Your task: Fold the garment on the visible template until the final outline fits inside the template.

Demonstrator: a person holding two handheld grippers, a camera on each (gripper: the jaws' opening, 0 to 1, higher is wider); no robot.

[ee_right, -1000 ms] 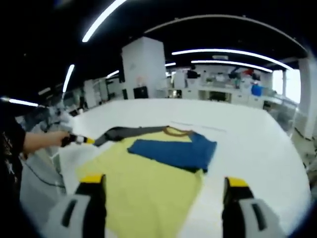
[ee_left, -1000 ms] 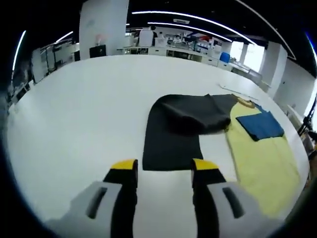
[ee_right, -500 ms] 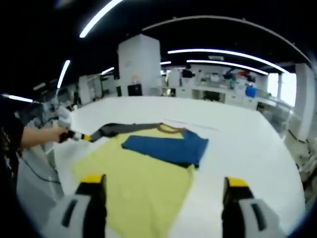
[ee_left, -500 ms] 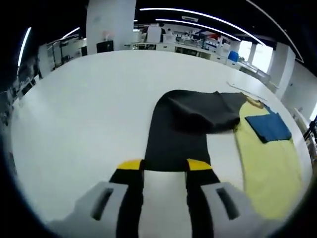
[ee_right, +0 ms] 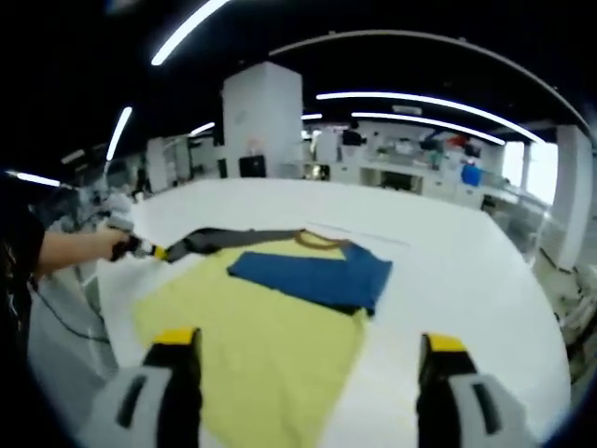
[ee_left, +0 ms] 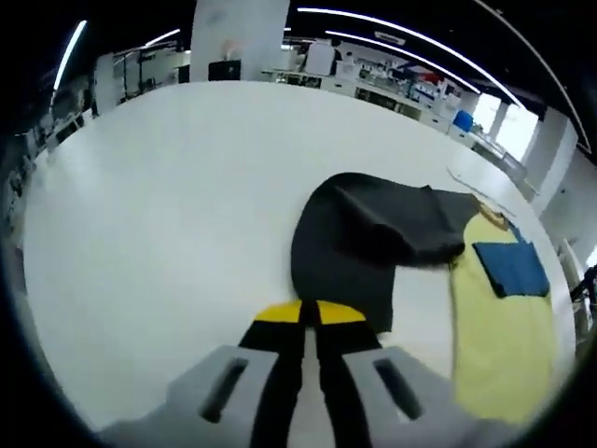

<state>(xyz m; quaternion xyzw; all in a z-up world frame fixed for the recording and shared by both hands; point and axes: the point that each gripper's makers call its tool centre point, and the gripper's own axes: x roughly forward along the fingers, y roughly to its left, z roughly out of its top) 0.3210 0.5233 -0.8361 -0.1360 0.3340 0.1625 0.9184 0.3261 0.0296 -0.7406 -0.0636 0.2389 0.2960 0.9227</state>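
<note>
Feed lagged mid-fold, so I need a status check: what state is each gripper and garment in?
left gripper: jaws shut on dark garment's near edge
right gripper: jaws open, holding nothing
dark garment: partly folded on the table
yellow shirt: spread flat
blue sleeve: folded over yellow shirt

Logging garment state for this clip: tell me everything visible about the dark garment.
The dark garment is charcoal, matte cloth lying on the white table. Its far part is folded back over itself in a rumpled hump, and one long flat panel runs toward the left tongs, shut at its near hem. Its far right edge meets the yellow garment. In the right gripper view it shows as a thin dark strip.
</note>
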